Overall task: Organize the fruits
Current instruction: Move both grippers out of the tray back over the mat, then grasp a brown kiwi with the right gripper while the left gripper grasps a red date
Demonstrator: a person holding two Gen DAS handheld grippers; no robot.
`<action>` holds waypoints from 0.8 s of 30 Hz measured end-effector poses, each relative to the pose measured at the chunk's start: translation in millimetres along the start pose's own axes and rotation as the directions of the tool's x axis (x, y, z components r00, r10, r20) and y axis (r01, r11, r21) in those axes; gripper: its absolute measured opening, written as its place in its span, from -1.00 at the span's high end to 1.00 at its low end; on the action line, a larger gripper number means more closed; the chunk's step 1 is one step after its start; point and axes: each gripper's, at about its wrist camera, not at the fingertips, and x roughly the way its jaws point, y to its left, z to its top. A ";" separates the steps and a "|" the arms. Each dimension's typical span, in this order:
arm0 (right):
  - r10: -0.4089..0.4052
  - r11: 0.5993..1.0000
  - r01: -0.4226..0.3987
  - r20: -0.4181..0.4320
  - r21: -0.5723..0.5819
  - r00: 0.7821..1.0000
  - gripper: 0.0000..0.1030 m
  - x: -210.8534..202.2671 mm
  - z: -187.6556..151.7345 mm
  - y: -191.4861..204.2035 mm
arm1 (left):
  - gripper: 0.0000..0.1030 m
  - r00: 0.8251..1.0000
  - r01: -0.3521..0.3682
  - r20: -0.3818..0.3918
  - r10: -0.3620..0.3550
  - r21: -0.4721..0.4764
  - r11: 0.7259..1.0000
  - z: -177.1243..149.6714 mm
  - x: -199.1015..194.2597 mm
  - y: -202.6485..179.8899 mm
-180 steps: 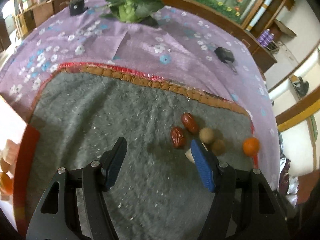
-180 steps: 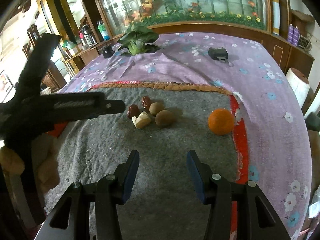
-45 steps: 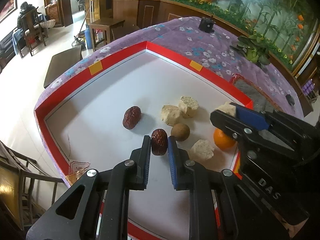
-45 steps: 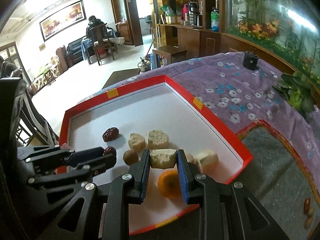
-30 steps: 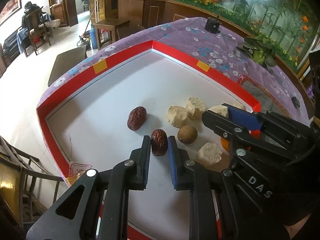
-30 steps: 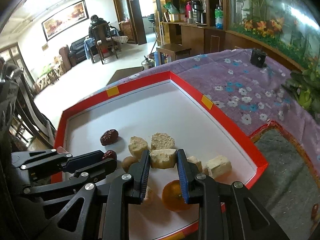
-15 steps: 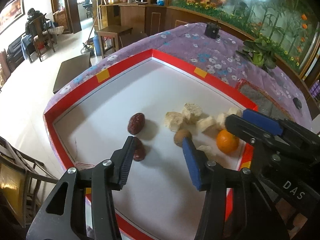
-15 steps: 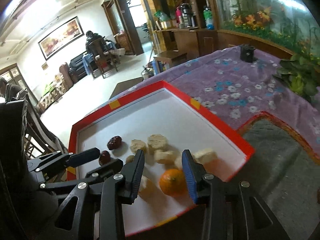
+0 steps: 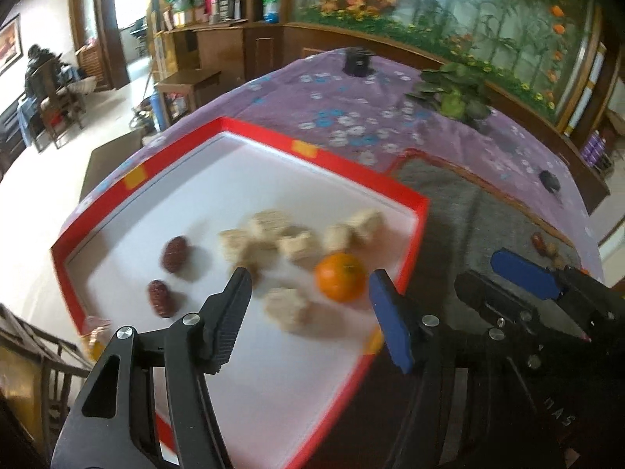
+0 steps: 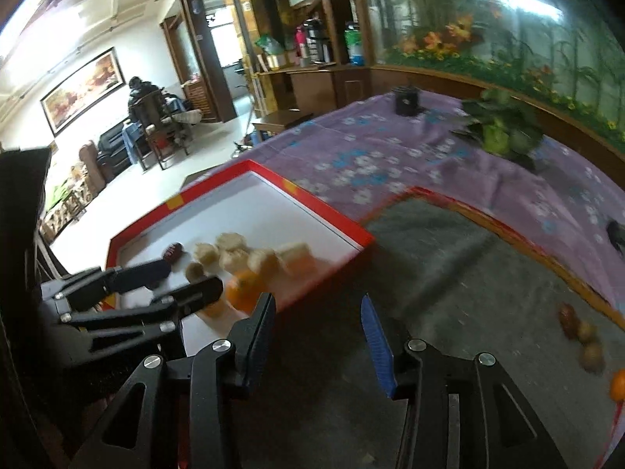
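Fruits [image 10: 582, 336] remain on the grey mat [image 10: 468, 273]; our left hand-held gripper [image 9: 308, 308] and right hand-held gripper [image 10: 318, 336] gape empty, between trips from the red tray [image 9: 414, 234]. Next we reach back for them.

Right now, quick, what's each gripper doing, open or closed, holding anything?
Left gripper: open, holding nothing, above the red tray.
Right gripper: open, holding nothing, over the grey mat.

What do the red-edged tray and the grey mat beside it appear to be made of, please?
Red-edged tray: probably cardboard or thin board, with a smooth matte white floor, thin straight walls and yellow tape patches on the rim. Grey mat: looks like felt or coarse woven fabric, dull and fuzzy, with a stitched orange-red border.
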 end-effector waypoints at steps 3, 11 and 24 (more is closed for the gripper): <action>-0.026 0.999 0.026 0.002 0.038 1.000 0.14 -11.6 -10.1 -21.2 | -0.23 1.000 0.026 -0.008 -0.025 0.037 0.999 0.8 2.4 -22.5; -0.106 0.983 0.105 -0.003 0.151 0.994 0.13 -39.9 -43.9 -78.8 | -0.22 0.995 0.095 -0.046 -0.089 0.142 0.985 -4.1 10.7 -84.2; -0.276 0.905 0.273 -0.039 0.326 0.960 0.13 -88.8 -97.0 -179.7 | -0.22 0.970 0.221 -0.154 -0.190 0.223 0.949 -1.7 35.9 -159.4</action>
